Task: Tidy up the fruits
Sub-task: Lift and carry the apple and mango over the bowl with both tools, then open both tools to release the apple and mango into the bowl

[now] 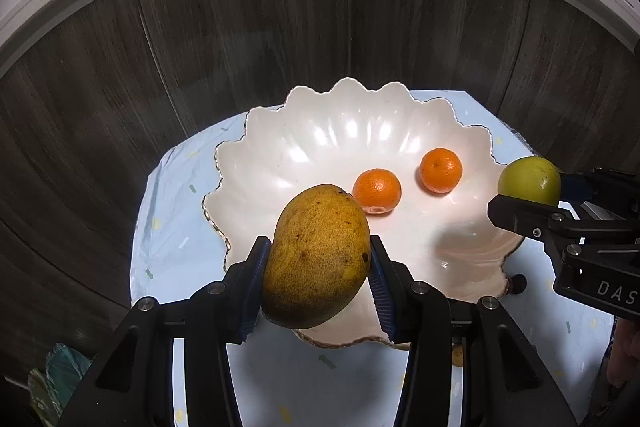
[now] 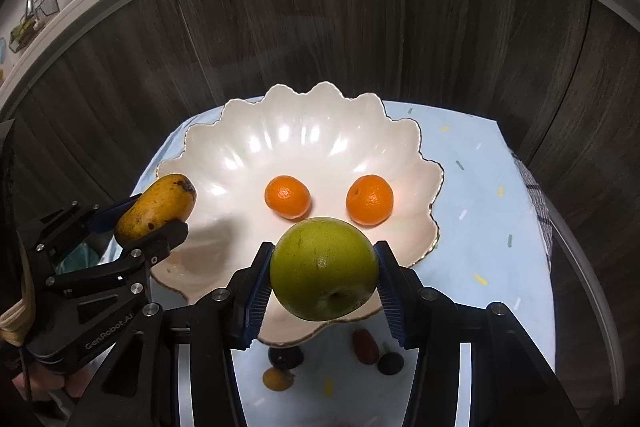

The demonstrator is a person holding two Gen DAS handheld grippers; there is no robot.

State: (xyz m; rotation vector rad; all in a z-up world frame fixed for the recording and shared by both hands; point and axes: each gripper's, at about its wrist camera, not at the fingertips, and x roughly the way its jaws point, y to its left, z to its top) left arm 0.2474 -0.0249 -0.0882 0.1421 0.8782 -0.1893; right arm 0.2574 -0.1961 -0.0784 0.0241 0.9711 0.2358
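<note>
A: What is the left gripper carrying?

B: A large yellow-orange mango with dark speckles, clamped between the blue ribbed pads. It hangs above the near rim of the white scalloped ceramic bowl, which spreads out ahead of the fingers.

A: And the right gripper?

B: It is clenched on a round green apple-like fruit, pads pressed to both sides. The fruit is also over the bowl's near edge.

A: Anything in the bowl?

B: Two small orange mandarins rest on its floor, apart from each other, just beyond the green fruit. From the left gripper they lie ahead and to the right.

A: What is below the right gripper?

B: On the pale blue patterned cloth, nearer than the bowl, lie several small fruits: a dark reddish oval one, two blackish round ones and a small orange one.

A: Do the grippers touch?

B: No, they are apart, each at its own side of the bowl.
</note>
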